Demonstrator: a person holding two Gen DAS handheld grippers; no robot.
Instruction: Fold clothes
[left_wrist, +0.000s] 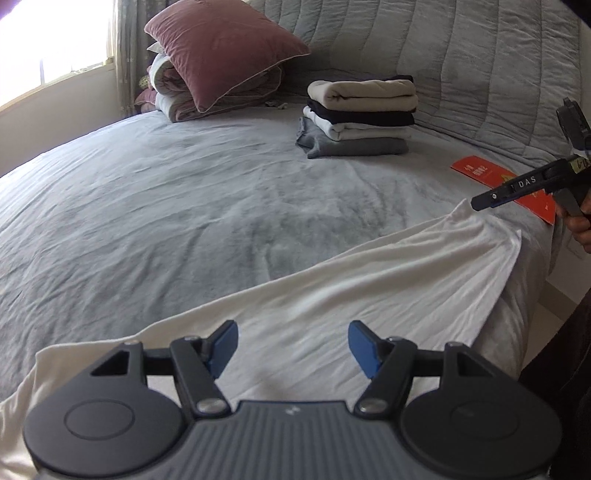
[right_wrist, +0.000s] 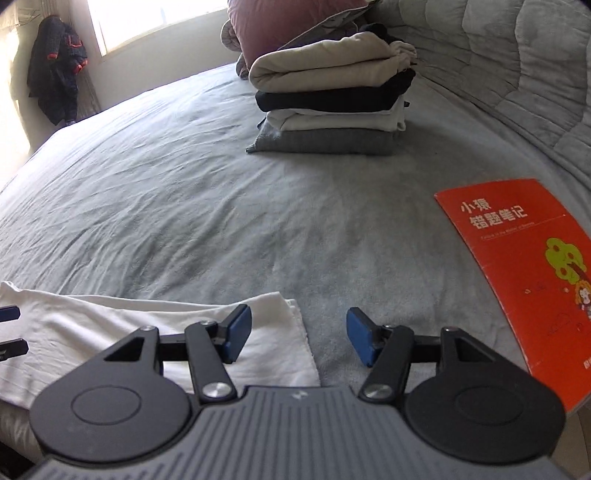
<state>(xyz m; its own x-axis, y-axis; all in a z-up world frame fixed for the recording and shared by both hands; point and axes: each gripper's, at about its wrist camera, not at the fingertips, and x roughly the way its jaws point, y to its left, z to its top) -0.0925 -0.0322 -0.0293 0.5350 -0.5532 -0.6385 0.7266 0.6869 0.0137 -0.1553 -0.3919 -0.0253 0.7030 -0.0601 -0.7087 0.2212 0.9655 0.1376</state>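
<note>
1. The white shirt (left_wrist: 325, 295) lies flat on the gray bed sheet (left_wrist: 166, 206), along the near edge of the bed.
2. One end of the shirt hangs a little over the right corner of the bed.
3. The left claw (left_wrist: 291, 345) is just above the shirt. Its two blue pads (left_wrist: 225, 341) are apart, and nothing is pinched between them.
4. The right claw (right_wrist: 298, 339) is over the other end of the shirt. Its pads are apart too and hold nothing. One pad is above the white cloth and the other is above the bare sheet.
5. A person's hand (left_wrist: 578, 225) holds the right claw at the bed's edge.
6. A red book (right_wrist: 524, 266) lies on the sheet just beside the right claw.
7. A neat pile of folded clothes (left_wrist: 360, 116) sits farther back on the bed.
8. A pink pillow (left_wrist: 225, 51) rests on rolled blankets by the window (left_wrist: 48, 48).
9. A dark coat (right_wrist: 55, 85) hangs in the corner.
</note>
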